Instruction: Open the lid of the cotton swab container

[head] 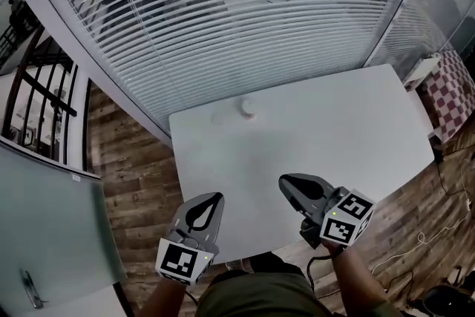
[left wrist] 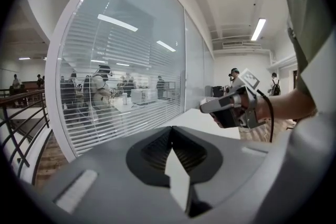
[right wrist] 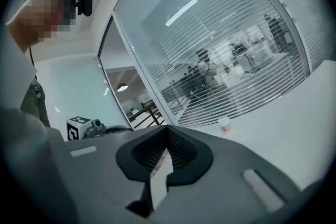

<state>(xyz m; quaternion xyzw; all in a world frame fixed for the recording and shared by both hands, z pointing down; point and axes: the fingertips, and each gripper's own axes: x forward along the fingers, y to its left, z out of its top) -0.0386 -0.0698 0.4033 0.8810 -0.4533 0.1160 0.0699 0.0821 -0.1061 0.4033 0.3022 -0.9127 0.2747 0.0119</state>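
The cotton swab container [head: 247, 109] is a small pale round tub with a reddish band, standing near the far edge of the white table [head: 349, 130]. In the right gripper view the container [right wrist: 224, 124] is small and far off, right of the jaws. My left gripper [head: 206, 203] hovers over the table's near left edge, jaws shut and empty. My right gripper [head: 288, 183] hangs over the near middle of the table, also shut and empty. Both are far short of the container. In their own views the left gripper [left wrist: 171, 131] and right gripper [right wrist: 167, 131] show closed jaws.
A curved glass wall with horizontal blinds [head: 223, 18] runs just behind the table. Wooden floor [head: 137, 174] lies to the left, with a dark railing [head: 41, 93] beyond. A checked red and white cloth [head: 454, 89] sits at the right, and cables [head: 415, 263] trail on the floor.
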